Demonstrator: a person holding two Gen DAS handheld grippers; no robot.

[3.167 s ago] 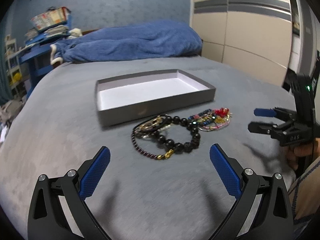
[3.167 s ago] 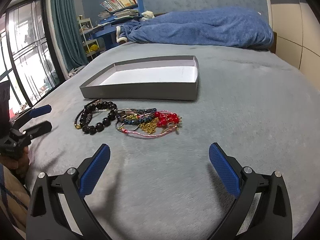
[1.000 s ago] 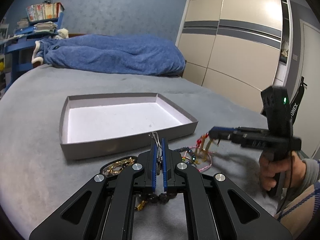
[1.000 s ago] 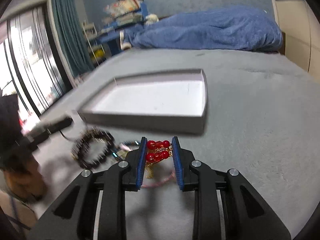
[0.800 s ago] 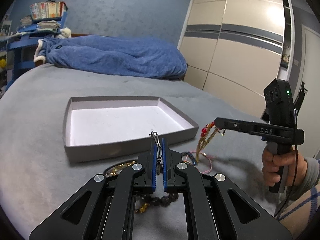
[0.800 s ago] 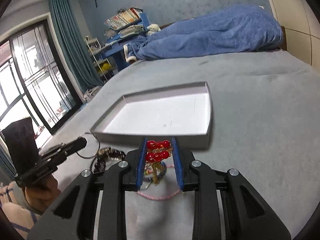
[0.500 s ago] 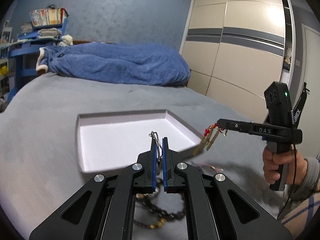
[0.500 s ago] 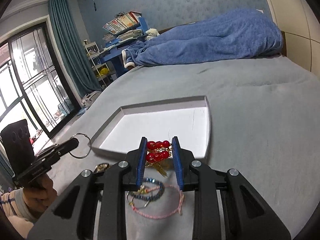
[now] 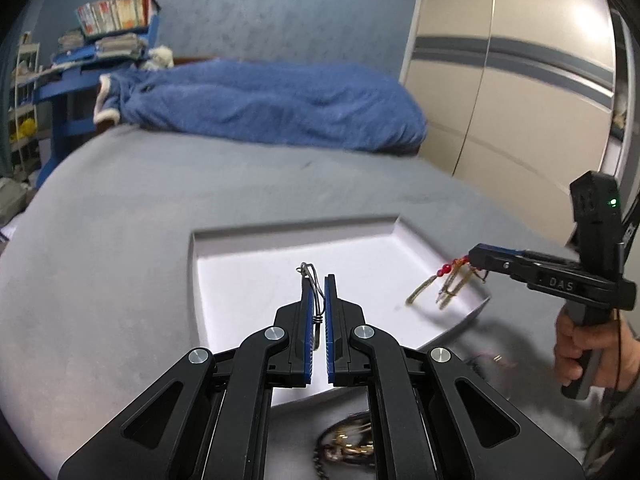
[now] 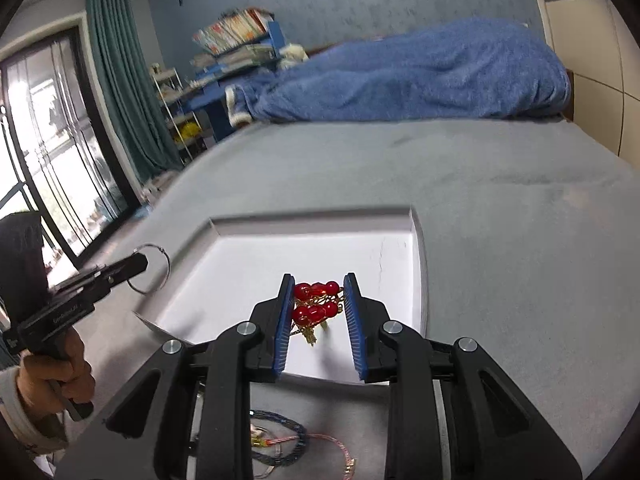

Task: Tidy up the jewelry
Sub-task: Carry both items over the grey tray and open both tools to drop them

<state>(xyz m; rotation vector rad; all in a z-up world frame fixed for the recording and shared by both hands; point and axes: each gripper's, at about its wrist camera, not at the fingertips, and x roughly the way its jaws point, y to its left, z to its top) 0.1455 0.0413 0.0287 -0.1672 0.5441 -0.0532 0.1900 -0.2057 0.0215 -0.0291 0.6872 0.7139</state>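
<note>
Two pieces of jewelry hang in the air above a shallow grey cardboard tray with a white floor [image 9: 288, 236], which lies flat on the bed. The left gripper [image 9: 319, 280], its blue-padded jaws clenched almost together, pinches a thin silver wire ring bracelet [image 9: 310, 276] edge-on; from the right wrist view the same ring [image 10: 154, 268] reads as a plain open circle with a small twisted joint, held out over the tray's left rim. The right gripper [image 10: 318, 294] grasps a red-bead and gold-chain bracelet [image 10: 316, 300]: two rows of glossy round red beads bridge the gap between its pads, and fine gold chain strands dangle below them over the tray's white floor. From the left wrist view those gold strands [image 9: 448, 284] trail down near the tray's right corner.

More jewelry lies on the bed in front of the tray: a dark blue braided bracelet [image 10: 280, 438] with a pink cord bracelet [image 10: 340, 446] just beside it, and a blurred dark and gold beaded cluster [image 9: 348, 440].

The bed is covered by a smooth grey velvety blanket [image 10: 500, 208]. At its far end lies a rumpled blue fleece blanket [image 9: 260, 104]. Behind stand a blue shelf stacked with books [image 9: 112, 20], a textured blue wall, teal curtains [image 10: 124, 92] beside a dark-framed window, and a cream wardrobe with grey stripes [image 9: 512, 80].
</note>
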